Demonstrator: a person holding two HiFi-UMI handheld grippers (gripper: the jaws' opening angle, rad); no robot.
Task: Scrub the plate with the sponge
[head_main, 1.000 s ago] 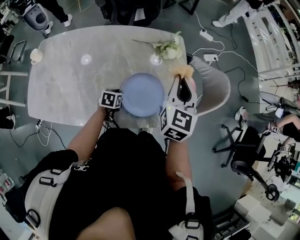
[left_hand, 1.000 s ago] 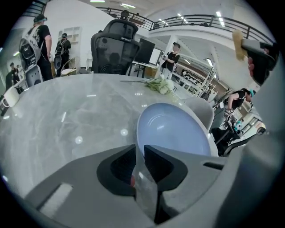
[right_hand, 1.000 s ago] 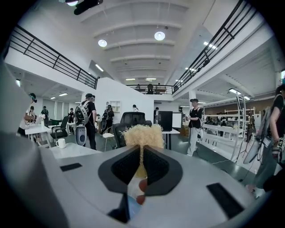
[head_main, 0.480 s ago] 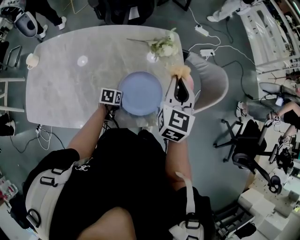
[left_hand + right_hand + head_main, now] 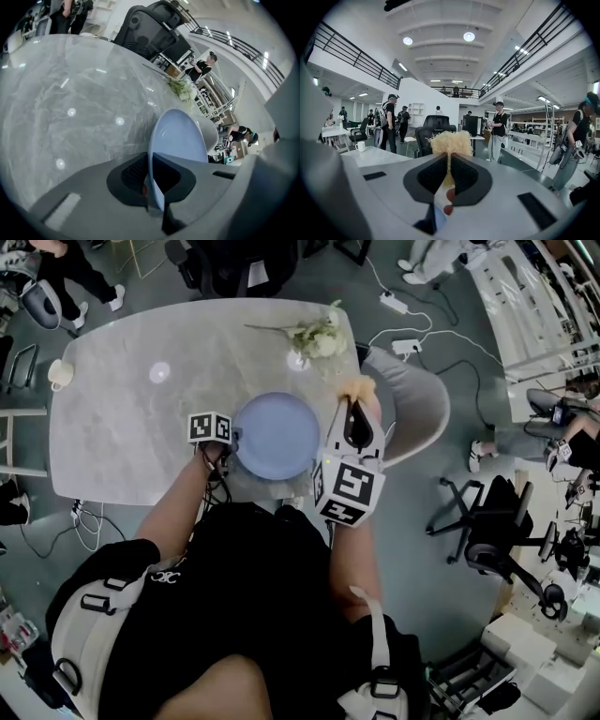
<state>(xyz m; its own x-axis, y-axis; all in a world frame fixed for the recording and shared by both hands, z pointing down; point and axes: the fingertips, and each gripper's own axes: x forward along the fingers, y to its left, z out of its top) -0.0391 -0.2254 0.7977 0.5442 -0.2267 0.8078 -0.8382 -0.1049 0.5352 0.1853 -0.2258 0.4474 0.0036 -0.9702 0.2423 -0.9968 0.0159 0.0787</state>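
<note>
A pale blue plate hangs over the near edge of the marble table. My left gripper is shut on its left rim; in the left gripper view the plate stands edge-on between the jaws, its rim pinched deep between the pads. My right gripper is raised at the plate's right, apart from it, and shut on a yellow fibrous sponge. In the right gripper view the sponge sticks out as a tuft above the closed jaws, pointing out into the room.
A bunch of white flowers lies at the table's far right. A white cup stands at the left edge. A grey chair is close on the right, beside cables and a power strip. Several people stand around.
Plate and both grippers sit slightly further left and up in the head view, as does the whole scene. Both grips are unchanged.
</note>
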